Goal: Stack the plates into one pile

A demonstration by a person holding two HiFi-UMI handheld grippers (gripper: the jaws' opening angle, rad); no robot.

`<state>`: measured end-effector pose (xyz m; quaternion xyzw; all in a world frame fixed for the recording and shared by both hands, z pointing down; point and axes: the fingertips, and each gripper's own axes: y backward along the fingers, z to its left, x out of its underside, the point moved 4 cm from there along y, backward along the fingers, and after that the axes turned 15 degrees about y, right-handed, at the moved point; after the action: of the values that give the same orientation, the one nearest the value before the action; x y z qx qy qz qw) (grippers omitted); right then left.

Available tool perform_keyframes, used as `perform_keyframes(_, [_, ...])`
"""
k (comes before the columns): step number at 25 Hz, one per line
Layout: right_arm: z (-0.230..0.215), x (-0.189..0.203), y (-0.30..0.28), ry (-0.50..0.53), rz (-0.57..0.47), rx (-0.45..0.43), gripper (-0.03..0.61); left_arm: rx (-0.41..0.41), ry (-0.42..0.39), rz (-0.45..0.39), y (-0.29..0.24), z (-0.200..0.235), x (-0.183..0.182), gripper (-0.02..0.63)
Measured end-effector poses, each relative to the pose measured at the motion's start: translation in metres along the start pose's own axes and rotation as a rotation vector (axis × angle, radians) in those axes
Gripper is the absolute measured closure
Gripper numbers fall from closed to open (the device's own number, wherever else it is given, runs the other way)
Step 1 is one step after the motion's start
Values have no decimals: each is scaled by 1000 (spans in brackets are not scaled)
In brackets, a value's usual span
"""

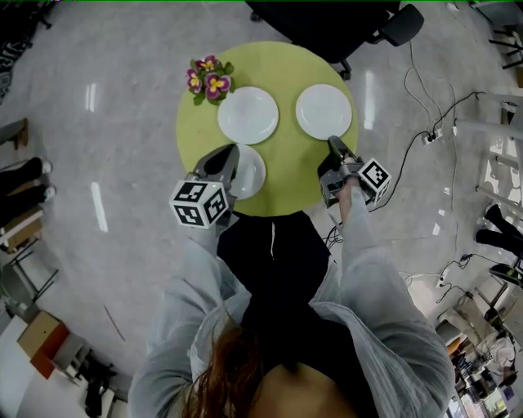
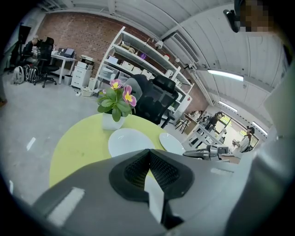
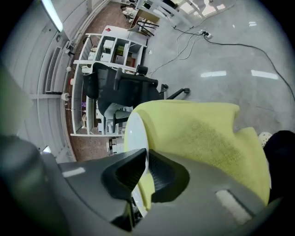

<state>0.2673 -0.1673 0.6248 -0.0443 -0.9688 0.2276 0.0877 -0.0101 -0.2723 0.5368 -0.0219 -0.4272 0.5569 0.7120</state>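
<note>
Three white plates lie on a round yellow-green table (image 1: 286, 175). The back left plate (image 1: 248, 115) (image 2: 130, 140) and the back right plate (image 1: 324, 111) (image 2: 171, 143) sit side by side. A near plate (image 1: 250, 173) lies at the front left. My left gripper (image 1: 233, 152) (image 2: 148, 152) is shut on that near plate's left rim, which shows as a white strip (image 2: 154, 193) between the jaws. My right gripper (image 1: 333, 144) (image 3: 146, 152) is shut on the near rim of the back right plate (image 3: 135, 133), seen edge-on in the right gripper view.
A white pot of purple and yellow flowers (image 1: 209, 80) (image 2: 115, 103) stands at the table's back left, close to the back left plate. A black office chair (image 1: 335, 20) (image 3: 122, 90) stands just beyond the table. Cables (image 1: 425, 122) run over the floor to the right.
</note>
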Motion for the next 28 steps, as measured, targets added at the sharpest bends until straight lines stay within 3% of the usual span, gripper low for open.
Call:
perform_keyframes(8, [-4,-1,1,7,-18,4,554,-5,5,-8,9,-4,8,595])
perform_keyframes(28, [68,-8,6,157,-60,-203,558,-14,-6,-66,47,-13,11,595])
